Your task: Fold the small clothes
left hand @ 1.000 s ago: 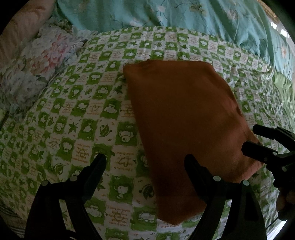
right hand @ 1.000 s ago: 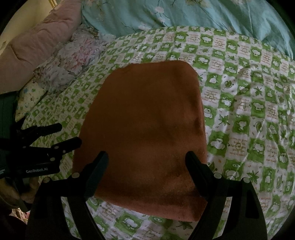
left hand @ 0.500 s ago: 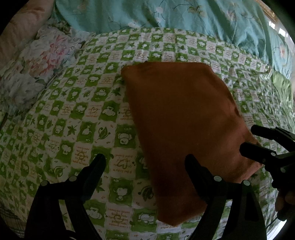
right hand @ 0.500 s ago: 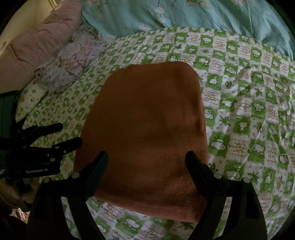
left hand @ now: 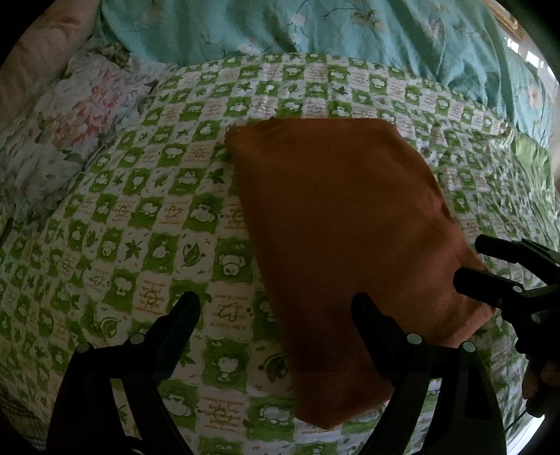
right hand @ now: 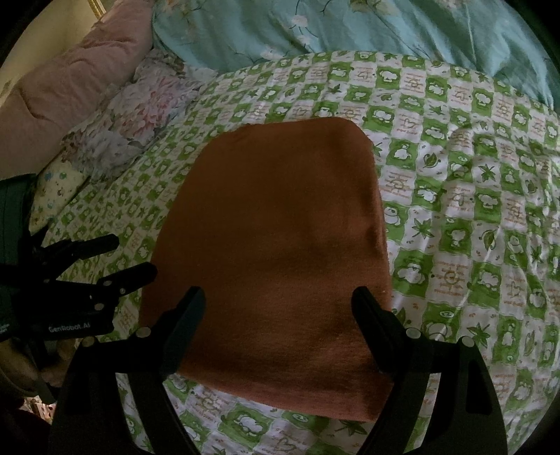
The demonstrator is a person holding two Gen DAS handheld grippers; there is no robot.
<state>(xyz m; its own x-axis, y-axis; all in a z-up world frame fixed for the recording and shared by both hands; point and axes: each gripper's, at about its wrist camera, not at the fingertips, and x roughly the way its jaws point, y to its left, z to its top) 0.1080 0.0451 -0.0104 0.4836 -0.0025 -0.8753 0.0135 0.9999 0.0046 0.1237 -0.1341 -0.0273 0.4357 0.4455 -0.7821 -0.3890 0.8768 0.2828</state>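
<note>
A folded rust-orange garment lies flat on a green-and-white checked bedsheet; it also shows in the right wrist view. My left gripper is open and empty, hovering over the garment's near left edge. My right gripper is open and empty above the garment's near end. The right gripper shows at the right of the left wrist view, beside the garment's right corner. The left gripper shows at the left of the right wrist view.
A teal floral quilt lies bunched along the far side of the bed. A floral pillow and a pink quilt sit at the far left. The checked sheet extends to the right.
Both grippers have drawn back slightly, so the garment sits a little farther from the cameras. Both stay open and the garment has not moved.
</note>
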